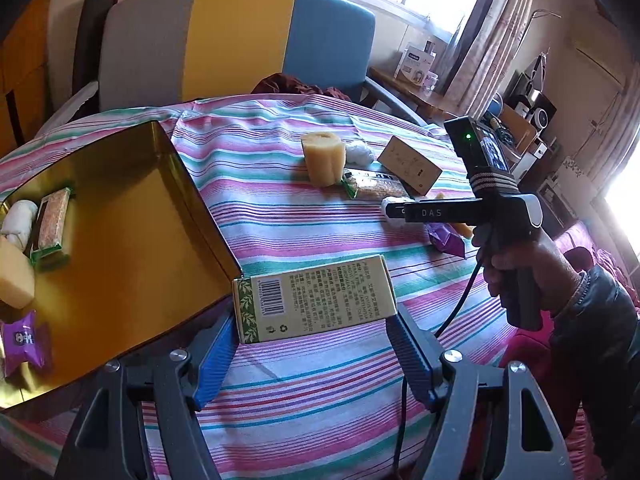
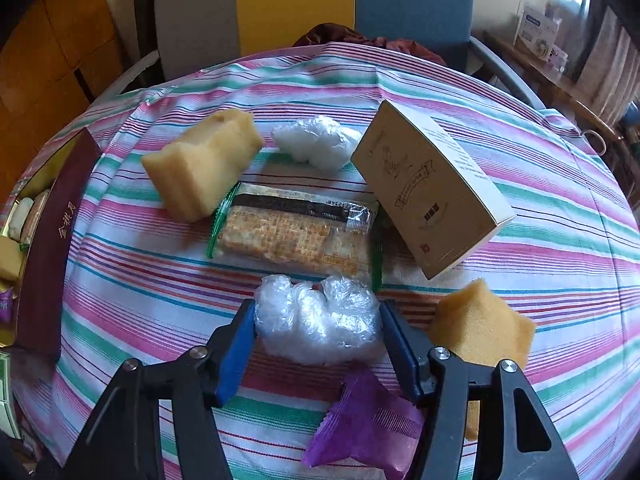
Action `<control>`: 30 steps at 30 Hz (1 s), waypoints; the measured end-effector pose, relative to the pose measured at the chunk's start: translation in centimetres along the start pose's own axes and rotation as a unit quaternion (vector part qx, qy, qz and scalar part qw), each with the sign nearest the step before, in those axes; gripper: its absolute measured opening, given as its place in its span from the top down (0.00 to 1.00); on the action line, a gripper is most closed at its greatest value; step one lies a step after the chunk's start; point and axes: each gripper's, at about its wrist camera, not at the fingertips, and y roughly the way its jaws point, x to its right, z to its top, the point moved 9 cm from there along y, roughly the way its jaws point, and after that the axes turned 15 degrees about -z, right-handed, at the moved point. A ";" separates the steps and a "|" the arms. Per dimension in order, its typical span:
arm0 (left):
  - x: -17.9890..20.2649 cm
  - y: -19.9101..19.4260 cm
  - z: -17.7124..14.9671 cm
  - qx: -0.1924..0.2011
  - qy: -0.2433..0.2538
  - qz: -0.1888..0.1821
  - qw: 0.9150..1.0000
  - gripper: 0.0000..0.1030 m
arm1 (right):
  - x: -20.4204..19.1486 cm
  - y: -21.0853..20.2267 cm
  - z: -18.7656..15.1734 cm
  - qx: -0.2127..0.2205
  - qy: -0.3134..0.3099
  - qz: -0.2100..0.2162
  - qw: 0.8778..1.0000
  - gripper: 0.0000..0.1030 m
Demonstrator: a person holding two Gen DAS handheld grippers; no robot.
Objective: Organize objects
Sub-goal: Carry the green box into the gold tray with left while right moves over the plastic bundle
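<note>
My left gripper [image 1: 314, 322] is shut on a beige box with a green leaf band and a barcode [image 1: 316, 300], held by its two ends just right of the open gold tin [image 1: 132, 208]. In the tin lie a cracker packet [image 1: 52, 224], a white wrapped bundle [image 1: 18, 220], a yellow sponge [image 1: 14, 280] and a purple candy [image 1: 26, 338]. My right gripper [image 2: 316, 316] is shut on a clear-plastic wrapped bundle [image 2: 316, 332] resting on the striped cloth [image 2: 160, 280]. A purple candy [image 2: 364, 424] lies under that gripper, and a yellow sponge [image 2: 480, 320] sits by its right finger.
Beyond the right gripper lie a cracker packet [image 2: 288, 232], a larger yellow sponge [image 2: 204, 164], another wrapped bundle [image 2: 316, 142] and a tan carton [image 2: 428, 188]. The tin's maroon wall [image 2: 52, 240] stands at the left. A grey, yellow and blue chair [image 1: 240, 40] backs the table.
</note>
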 end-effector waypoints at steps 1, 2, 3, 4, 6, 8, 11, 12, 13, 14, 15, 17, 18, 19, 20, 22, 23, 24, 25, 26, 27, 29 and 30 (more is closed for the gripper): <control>0.0 0.0 0.0 0.000 0.000 0.000 1.000 0.28 | -0.2 0.1 0.1 0.001 0.000 -0.001 1.000 0.40; 0.0 -0.1 0.0 0.001 0.000 0.001 1.000 0.28 | -0.3 0.1 0.1 0.002 -0.001 -0.003 1.000 0.40; -0.1 -0.1 0.0 0.002 0.000 0.002 1.000 0.28 | -0.4 0.0 0.2 0.003 -0.003 -0.005 1.000 0.40; -0.1 -0.2 0.0 0.003 -0.001 0.002 1.000 0.28 | -0.5 0.0 0.2 0.005 -0.006 -0.007 1.000 0.40; -0.2 -0.2 0.1 0.004 -0.001 0.002 1.000 0.28 | -0.5 0.0 0.2 0.007 -0.011 -0.011 1.000 0.40; -0.2 -0.2 0.1 0.005 -0.002 0.001 1.000 0.28 | -0.5 0.0 0.2 0.008 -0.013 -0.012 1.000 0.40; -0.3 -0.3 0.1 0.006 -0.003 0.002 1.000 0.28 | -0.5 0.0 0.2 0.010 -0.015 -0.014 1.000 0.40; -0.3 -0.4 0.2 0.008 -0.004 0.003 1.000 0.28 | -0.5 0.0 0.2 0.011 -0.015 -0.014 1.000 0.40; -0.4 -0.5 0.3 0.010 -0.003 0.003 1.000 0.28 | -0.5 0.0 0.2 0.011 -0.016 -0.015 1.000 0.40; -0.4 -0.7 0.4 0.013 -0.004 0.003 1.000 0.28 | -0.5 0.0 0.2 0.012 -0.017 -0.015 1.000 0.40; -0.4 -1.0 0.6 0.017 -0.005 0.003 1.000 0.28 | -0.5 0.0 0.2 0.012 -0.017 -0.016 1.000 0.40; -0.6 -1.9 1.0 0.027 -0.005 0.006 1.000 0.28 | -0.5 -0.1 0.1 0.013 -0.018 -0.017 1.000 0.40; -0.8 -2.4 1.2 0.033 -0.006 0.009 0.999 0.28 | -0.4 -0.1 0.1 0.013 -0.018 -0.017 1.000 0.40; -1.2 -2.9 1.3 0.038 -0.010 0.013 0.999 0.28 | -0.4 -0.1 0.1 0.013 -0.018 -0.017 1.000 0.40; -1.8 -3.4 1.4 0.042 -0.015 0.018 0.999 0.28 | -0.4 -0.1 0.1 0.013 -0.018 -0.017 1.000 0.40; -3.3 -4.5 1.5 0.051 -0.028 0.034 0.998 0.28 | -0.5 -0.1 0.1 0.013 -0.019 -0.018 1.000 0.40; -4.2 -5.1 1.6 0.056 -0.035 0.044 0.997 0.28 | -0.5 -0.2 0.1 0.013 -0.021 -0.019 1.000 0.40; -5.2 -5.8 1.6 0.060 -0.042 0.056 0.996 0.28 | -0.5 -0.2 0.1 0.014 -0.021 -0.020 0.999 0.40; -6.5 -6.6 1.6 0.065 -0.050 0.073 0.994 0.28 | -0.6 -0.2 0.1 0.014 -0.022 -0.020 0.999 0.40; -8.0 -7.4 1.5 0.068 -0.061 0.089 0.992 0.28 | -0.6 -0.2 0.1 0.014 -0.023 -0.021 0.999 0.40; -9.1 -8.0 1.3 0.068 -0.069 0.100 0.990 0.28 | -0.6 -0.2 0.1 0.014 -0.023 -0.022 0.999 0.40; -11.9 -9.2 0.7 0.063 -0.087 0.126 0.986 0.28 | -0.6 -0.2 0.0 0.015 -0.025 -0.023 0.999 0.40; -13.1 -9.7 0.1 0.057 -0.092 0.137 0.985 0.28 | -0.6 -0.2 0.0 0.015 -0.025 -0.023 0.999 0.40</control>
